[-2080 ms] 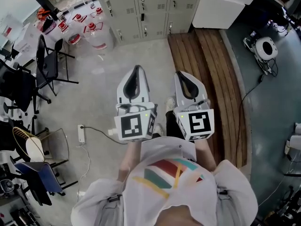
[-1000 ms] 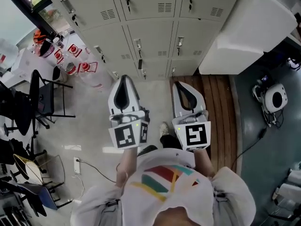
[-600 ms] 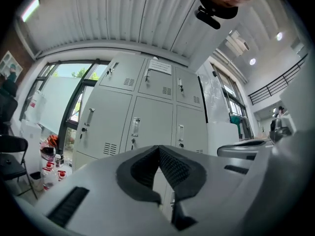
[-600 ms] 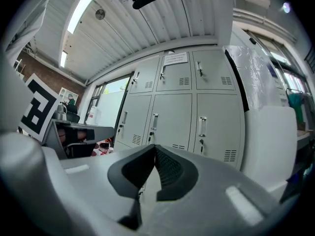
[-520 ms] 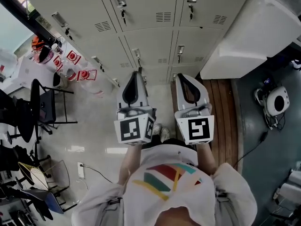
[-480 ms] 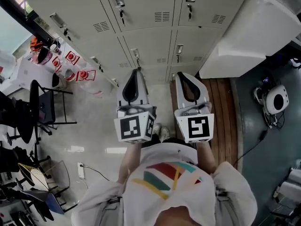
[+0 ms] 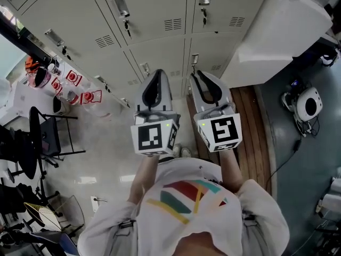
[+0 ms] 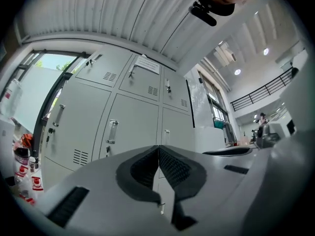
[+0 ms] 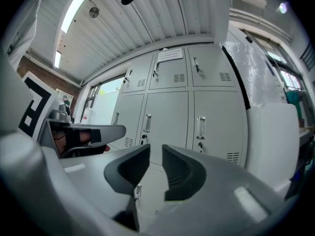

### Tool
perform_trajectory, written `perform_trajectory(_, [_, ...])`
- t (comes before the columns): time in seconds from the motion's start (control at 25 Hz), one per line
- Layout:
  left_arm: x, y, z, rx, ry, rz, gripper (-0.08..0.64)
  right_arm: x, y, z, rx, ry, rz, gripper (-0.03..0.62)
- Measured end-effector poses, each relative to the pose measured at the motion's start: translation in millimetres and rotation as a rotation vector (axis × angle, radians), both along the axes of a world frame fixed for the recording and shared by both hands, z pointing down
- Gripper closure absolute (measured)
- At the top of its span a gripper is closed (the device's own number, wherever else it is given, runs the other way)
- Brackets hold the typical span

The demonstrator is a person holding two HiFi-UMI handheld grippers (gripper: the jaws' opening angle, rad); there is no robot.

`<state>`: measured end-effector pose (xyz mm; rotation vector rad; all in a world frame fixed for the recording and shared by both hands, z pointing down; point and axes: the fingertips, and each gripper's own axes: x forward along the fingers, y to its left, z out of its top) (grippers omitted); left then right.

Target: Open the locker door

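Pointing two grippers at the locker doors (image 7: 160, 20) at frame top, pressing the left gripper (image 7: 158, 73) closed, empty, just parting the right gripper (image 7: 198, 74), also empty.

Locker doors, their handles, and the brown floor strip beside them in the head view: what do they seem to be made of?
Locker doors: probably painted sheet metal, matte pale grey, with punched vent slots.
Handles: likely polished or plated metal, going by their bright sheen.
Floor strip: looks like wood planks, brown with long parallel seams.
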<state>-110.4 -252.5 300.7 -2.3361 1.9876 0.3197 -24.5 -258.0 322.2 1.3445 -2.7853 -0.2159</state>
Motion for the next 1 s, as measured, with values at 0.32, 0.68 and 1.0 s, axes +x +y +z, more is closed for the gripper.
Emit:
perform_trajectory(0.32, [15, -36, -20, 0.06, -0.052, 0.059, 0.544, 27, -87, -32, 0.068, 0.036, 0.085, 0.41])
perform_trajectory(0.68, [24, -74, -25, 0.055, -0.081, 0.078, 0.543, 44, -195, -34, 0.078, 0.143, 0.212, 0.459])
perform_trajectory(1.0, [13, -93, -6, -0.001, -0.068, 0.06, 0.544, 38, -251, -7, -0.032, 0.139, 0.229, 0.477])
